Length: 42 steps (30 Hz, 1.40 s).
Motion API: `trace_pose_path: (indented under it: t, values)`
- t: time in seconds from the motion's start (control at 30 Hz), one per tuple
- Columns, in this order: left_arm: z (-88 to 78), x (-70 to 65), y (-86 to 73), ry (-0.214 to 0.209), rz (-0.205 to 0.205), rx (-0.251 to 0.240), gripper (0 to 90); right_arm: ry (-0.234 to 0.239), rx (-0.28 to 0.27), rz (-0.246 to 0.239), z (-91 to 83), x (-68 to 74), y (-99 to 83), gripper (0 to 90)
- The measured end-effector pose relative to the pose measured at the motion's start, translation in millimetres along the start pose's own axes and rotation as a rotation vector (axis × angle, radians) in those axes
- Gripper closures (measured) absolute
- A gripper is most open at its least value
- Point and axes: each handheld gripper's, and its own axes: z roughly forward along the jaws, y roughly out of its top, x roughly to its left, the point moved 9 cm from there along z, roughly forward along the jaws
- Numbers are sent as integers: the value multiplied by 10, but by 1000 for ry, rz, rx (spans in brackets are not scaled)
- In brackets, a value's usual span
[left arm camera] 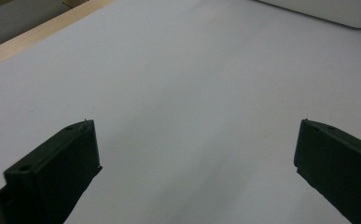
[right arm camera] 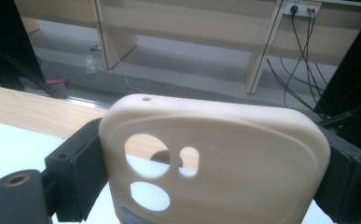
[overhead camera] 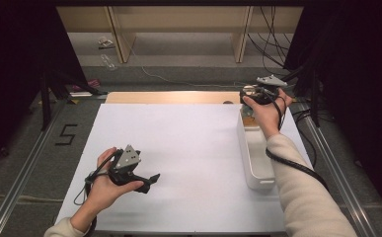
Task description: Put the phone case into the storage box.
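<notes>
**Phone case held above the far end of the bin**

A white table [overhead camera: 178,148] is set before a carpeted floor and pale wooden shelving. At the table's right side a long white bin [overhead camera: 253,158] is seen, its far end under the right gripper [overhead camera: 257,94]. A cream phone case [right arm camera: 215,158] is clamped across its width between that gripper's jaws and held upright. The step in hand is judged to be carrying the case over the bin; next, a lowering between the bin's narrow walls and a release would be called for. The left gripper [left arm camera: 194,154] is held spread wide and empty over bare table, well apart, so ample room is left
</notes>
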Motion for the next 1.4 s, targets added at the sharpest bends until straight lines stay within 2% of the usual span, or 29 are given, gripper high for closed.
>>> trace_pose_path:
  t: [1.4]
  values:
    - [2, -1, -2, 1, 2, 1, 0, 5, 23, -3, 51, 12, -104, 120]
